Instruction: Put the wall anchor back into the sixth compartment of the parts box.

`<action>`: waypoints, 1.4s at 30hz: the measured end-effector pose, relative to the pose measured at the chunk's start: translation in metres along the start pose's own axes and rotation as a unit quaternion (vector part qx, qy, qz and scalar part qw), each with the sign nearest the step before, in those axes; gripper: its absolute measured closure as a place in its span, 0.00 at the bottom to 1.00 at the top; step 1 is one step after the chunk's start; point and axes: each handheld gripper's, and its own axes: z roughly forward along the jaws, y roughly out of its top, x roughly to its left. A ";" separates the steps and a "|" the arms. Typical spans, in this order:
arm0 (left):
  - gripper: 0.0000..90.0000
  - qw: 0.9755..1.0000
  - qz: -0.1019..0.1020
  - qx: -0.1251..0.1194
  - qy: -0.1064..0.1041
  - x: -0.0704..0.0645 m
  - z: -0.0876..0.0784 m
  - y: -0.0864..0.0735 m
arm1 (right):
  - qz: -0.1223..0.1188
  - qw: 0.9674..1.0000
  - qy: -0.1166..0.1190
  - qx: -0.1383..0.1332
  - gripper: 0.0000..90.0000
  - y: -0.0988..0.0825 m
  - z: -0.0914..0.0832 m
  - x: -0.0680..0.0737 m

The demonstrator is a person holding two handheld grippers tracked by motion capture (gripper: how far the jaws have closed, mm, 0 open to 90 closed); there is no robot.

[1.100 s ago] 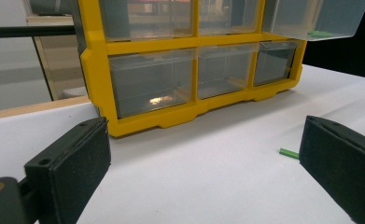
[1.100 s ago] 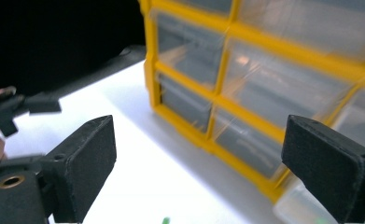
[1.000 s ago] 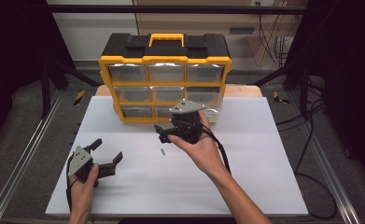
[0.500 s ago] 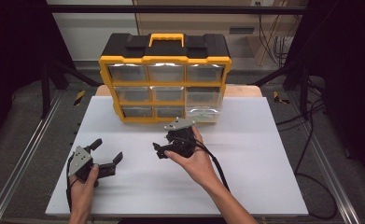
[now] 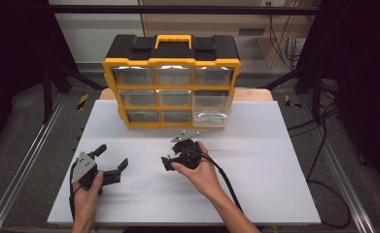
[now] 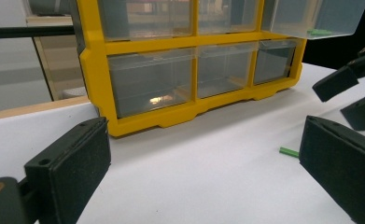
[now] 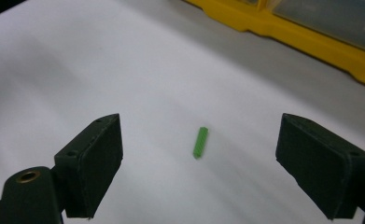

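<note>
White table [image 5: 275,194], R tongs [image 7: 199,163] (wide) over green peg [image 7: 200,142]

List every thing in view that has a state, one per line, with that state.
Right gripper: open, jaws just closing a little, nothing gripped.
Left gripper: open, holding nothing.
Green piece: lying flat on the white table, between the right jaws, untouched.
Lower right drawer: pulled out.
Other drawers: pushed in.

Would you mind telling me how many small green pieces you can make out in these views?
2. One green piece lies on the white table ahead of the right gripper, and another sits in the pulled-out drawer. More may be hidden in the cloudy drawers.
</note>
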 end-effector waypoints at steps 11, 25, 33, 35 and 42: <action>0.02 1.000 0.000 0.001 -0.002 -0.001 0.001 0.000 | 0.022 0.999 -0.013 0.021 0.32 -0.009 0.014 -0.009; 0.02 1.000 0.000 0.003 -0.004 0.000 0.002 0.000 | 0.020 1.000 -0.020 0.010 0.62 -0.011 0.026 -0.012; 0.02 1.000 0.001 0.003 -0.006 -0.001 0.002 0.000 | 0.018 1.000 -0.014 0.022 0.72 -0.015 0.037 -0.003; 0.02 1.000 0.001 0.003 -0.006 -0.001 0.002 0.000 | 0.014 1.000 -0.014 0.019 0.75 -0.015 0.038 -0.003; 0.02 1.000 0.002 0.004 -0.007 -0.001 0.002 0.000 | 0.015 1.000 -0.011 0.020 0.80 -0.016 0.041 -0.003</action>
